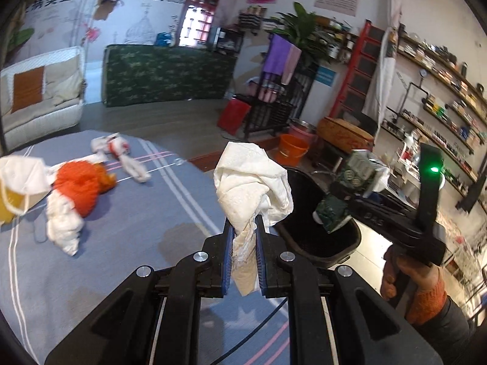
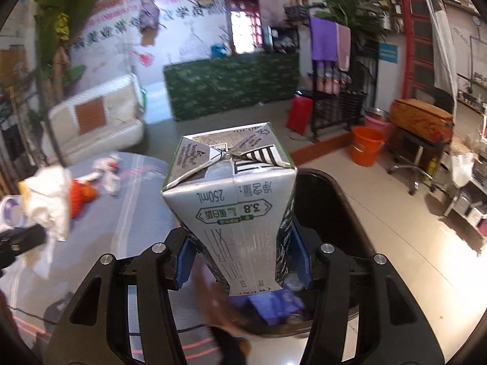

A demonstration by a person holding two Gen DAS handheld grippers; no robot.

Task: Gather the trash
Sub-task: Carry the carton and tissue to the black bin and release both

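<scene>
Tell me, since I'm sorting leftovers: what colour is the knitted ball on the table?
Orange knitted ball, clearest in the left wrist view.

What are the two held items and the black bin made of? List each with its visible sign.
White wad in the left tongs: soft tissue paper, probably; matte, embossed, crumpled.
Carton in the right tongs: coated paperboard; printed faces, folded glued flaps, slight sheen.
Black bin: likely moulded plastic; smooth, rounded rim.

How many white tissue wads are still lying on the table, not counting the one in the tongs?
3, possibly more hidden. One by the orange netting near the table's left side, one further back, one at the far edge. More may lie under the white wrapper.
</scene>
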